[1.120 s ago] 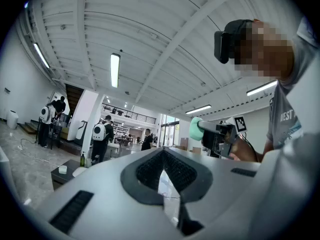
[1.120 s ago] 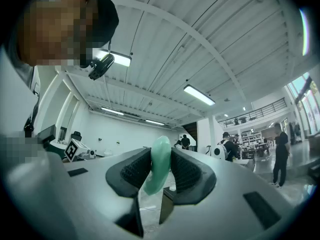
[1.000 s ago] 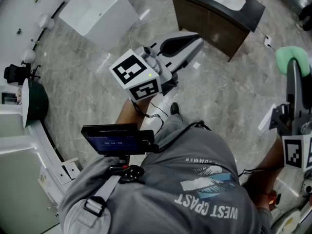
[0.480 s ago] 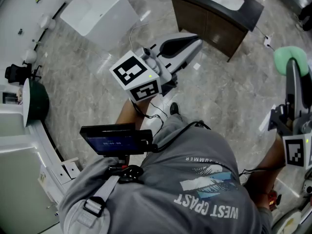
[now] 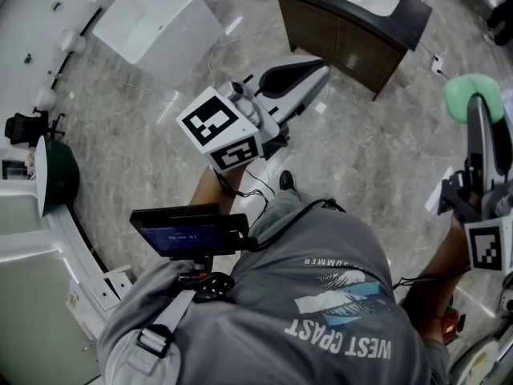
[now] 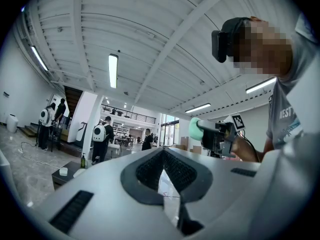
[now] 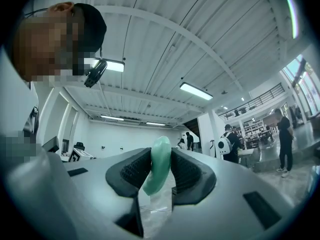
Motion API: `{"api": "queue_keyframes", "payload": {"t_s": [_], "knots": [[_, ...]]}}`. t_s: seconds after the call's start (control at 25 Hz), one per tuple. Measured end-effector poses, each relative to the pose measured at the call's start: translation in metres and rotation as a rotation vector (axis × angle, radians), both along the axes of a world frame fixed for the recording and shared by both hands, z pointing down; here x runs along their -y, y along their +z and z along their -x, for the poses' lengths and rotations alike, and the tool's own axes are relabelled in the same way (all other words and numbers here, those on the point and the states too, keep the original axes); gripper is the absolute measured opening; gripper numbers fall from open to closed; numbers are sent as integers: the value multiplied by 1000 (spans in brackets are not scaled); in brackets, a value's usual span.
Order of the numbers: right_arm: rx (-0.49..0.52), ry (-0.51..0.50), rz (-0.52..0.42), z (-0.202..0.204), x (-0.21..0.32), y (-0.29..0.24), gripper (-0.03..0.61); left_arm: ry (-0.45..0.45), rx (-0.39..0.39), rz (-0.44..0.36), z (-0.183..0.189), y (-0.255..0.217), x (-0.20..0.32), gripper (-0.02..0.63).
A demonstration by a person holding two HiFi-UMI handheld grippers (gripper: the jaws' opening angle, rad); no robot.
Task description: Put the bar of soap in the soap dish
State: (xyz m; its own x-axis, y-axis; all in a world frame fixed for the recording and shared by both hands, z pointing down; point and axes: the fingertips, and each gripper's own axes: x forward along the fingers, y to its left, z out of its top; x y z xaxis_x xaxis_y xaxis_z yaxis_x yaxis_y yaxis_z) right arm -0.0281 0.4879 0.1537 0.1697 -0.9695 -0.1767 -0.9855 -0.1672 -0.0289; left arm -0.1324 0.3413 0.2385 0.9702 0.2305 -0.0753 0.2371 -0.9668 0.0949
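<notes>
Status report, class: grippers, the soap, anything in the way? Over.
Left gripper shut, empty. Right gripper shut on green soap bar, held aloft. Soap dish not made out; no obstruction seen.

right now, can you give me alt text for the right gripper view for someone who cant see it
The right gripper is shut on a pale green bar of soap, held on edge between its dark ribbed pads. Behind it is a white beamed ceiling with strip lights, and a few people stand in the background at right.
</notes>
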Motion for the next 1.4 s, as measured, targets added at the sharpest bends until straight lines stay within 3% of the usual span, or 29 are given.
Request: {"api": "queue_keyframes", "payload": {"t_s": [0.24,0.72,1.0,1.16,1.4], "knots": [[2,23,5,7,16,2,124,18,-3,-12,7,0,17,8],[35,75,2,23,148,6,124,22,12,14,36,5,156,8],[11,88,12,23,144,5,124,8,-25,24,40,5,162,8],[7,65,31,29,154,6,124,-30,-26,43,51,7,170,8],[30,64,29,14,147,2,124,-21,-2,32,36,3,163,8]]}}
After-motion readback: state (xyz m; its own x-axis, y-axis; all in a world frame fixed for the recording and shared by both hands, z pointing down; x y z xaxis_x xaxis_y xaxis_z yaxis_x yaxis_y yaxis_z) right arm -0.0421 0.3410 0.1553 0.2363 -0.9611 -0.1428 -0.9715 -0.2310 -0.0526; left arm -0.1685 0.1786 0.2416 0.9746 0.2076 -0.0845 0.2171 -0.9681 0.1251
